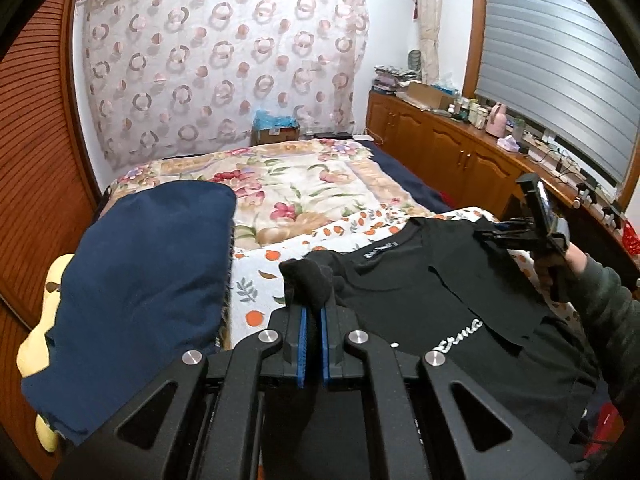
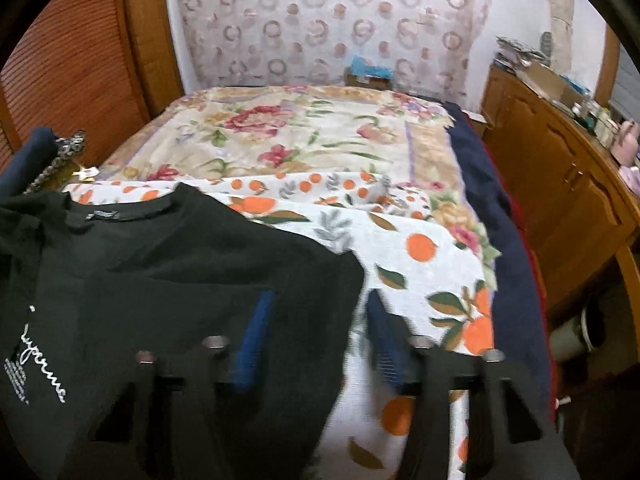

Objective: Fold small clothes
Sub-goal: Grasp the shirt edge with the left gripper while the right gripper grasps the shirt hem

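A black shirt (image 1: 420, 292) with white script lettering lies on the orange-print sheet (image 1: 260, 280), collar away from me. My left gripper (image 1: 313, 312) is shut on a bunched fold of the shirt's left shoulder, which is lifted off the sheet. In the right wrist view the same shirt (image 2: 160, 280) fills the lower left. The jaws of my right gripper (image 2: 316, 320) stand apart, with the shirt's right edge lying between the blue pads (image 2: 256, 332). The left wrist view shows that right gripper (image 1: 496, 236) over the shirt's far side, held by a hand (image 1: 560, 268).
A navy pillow (image 1: 140, 280) and a yellow plush (image 1: 36, 344) lie left of the shirt. A floral blanket (image 1: 300, 184) covers the far bed. A wooden cabinet (image 1: 460, 148) with clutter runs along the right. A slatted wooden door (image 2: 80, 60) stands left.
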Motion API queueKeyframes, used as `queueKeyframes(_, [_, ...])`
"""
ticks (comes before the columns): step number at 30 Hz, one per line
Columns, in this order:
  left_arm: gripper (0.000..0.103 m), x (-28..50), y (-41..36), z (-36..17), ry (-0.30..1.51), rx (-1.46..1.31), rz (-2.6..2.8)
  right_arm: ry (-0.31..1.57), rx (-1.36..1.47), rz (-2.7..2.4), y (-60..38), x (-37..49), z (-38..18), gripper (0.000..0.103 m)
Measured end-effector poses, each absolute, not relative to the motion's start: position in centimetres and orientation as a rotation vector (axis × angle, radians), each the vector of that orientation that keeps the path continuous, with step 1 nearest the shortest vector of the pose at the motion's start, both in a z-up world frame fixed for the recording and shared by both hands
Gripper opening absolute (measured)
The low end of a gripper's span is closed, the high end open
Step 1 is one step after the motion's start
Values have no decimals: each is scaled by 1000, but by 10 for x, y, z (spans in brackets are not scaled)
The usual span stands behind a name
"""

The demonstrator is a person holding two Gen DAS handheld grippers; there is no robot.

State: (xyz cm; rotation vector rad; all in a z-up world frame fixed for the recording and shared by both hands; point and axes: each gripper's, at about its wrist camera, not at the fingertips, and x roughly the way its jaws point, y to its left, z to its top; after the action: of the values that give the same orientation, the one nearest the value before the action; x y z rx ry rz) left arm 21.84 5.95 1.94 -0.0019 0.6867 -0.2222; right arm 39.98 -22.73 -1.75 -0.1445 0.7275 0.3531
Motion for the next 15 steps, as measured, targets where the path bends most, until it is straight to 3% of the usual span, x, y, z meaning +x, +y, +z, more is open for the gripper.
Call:
queueKeyframes(1, [6, 215, 57, 21, 685, -2, -230, 736, -150, 374, -224, 398, -16, 5])
queueKeyframes(15, [6, 121, 56, 39, 599, -16, -272, 417, -95, 421, -237, 232, 54, 5])
